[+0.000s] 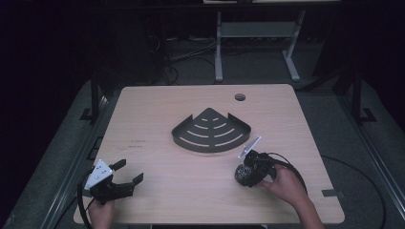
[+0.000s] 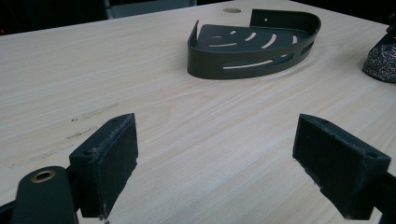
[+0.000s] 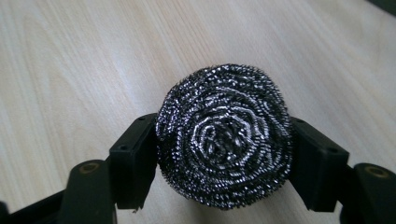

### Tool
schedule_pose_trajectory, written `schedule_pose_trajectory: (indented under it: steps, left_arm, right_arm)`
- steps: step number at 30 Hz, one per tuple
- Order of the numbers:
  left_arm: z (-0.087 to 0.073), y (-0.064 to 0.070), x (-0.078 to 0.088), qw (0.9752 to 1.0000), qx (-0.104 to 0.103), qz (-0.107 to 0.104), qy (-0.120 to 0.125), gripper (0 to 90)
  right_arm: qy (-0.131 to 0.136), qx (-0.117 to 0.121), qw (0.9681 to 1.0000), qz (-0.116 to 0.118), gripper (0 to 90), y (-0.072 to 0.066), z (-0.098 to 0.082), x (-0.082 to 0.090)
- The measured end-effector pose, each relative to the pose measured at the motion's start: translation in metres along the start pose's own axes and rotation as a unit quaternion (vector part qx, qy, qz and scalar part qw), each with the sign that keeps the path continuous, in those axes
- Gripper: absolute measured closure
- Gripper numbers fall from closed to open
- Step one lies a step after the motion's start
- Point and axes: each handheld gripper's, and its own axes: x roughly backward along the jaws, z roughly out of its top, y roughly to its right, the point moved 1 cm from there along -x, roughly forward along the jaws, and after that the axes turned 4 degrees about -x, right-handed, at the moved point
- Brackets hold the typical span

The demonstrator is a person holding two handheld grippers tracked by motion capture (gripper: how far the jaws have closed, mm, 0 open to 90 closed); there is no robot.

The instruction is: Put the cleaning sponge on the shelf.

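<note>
A round steel wool scourer [image 3: 224,135] sits between the two black jaws of my right gripper [image 3: 223,154], which is shut on it. In the high view that gripper [image 1: 244,174] holds the scourer [image 1: 242,172] low over the table at the front right. A dark corner shelf basket [image 1: 211,130] with curved slots lies mid-table, beyond the scourer. My left gripper [image 1: 128,172] rests at the front left corner, open, with nothing between its pads [image 2: 111,161]. Its view shows the basket [image 2: 254,44] far ahead and the scourer [image 2: 383,63] at the right edge.
The wooden table [image 1: 157,162] has a round cable hole [image 1: 239,97] near its back edge. Faint pencil marks [image 1: 137,143] lie left of the basket. Beyond the table stand a white desk frame [image 1: 255,33] and cables on a dark floor.
</note>
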Motion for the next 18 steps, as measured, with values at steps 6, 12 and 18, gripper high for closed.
schedule_pose_trajectory:
  steps: [6, 12, 18]
  left_arm:
    - [0.0, 0.0, 0.001, 1.0, -0.001, 0.0, -0.001, 13.5]
    - [0.0, 0.0, 0.001, 1.0, 0.0, 0.001, -0.001, 13.5]
    - [-0.001, -0.002, 0.0, 1.0, 0.0, 0.0, -0.004, 13.5]
  right_arm:
    - [-0.008, 0.01, 0.9999, -0.003, 32.2, -0.002, 0.005, 0.003]
    - [-0.016, 0.022, 0.9996, -0.005, 32.3, -0.005, 0.014, 0.006]
    - [-0.02, 0.026, 0.9995, -0.002, 32.3, -0.003, 0.024, 0.009]
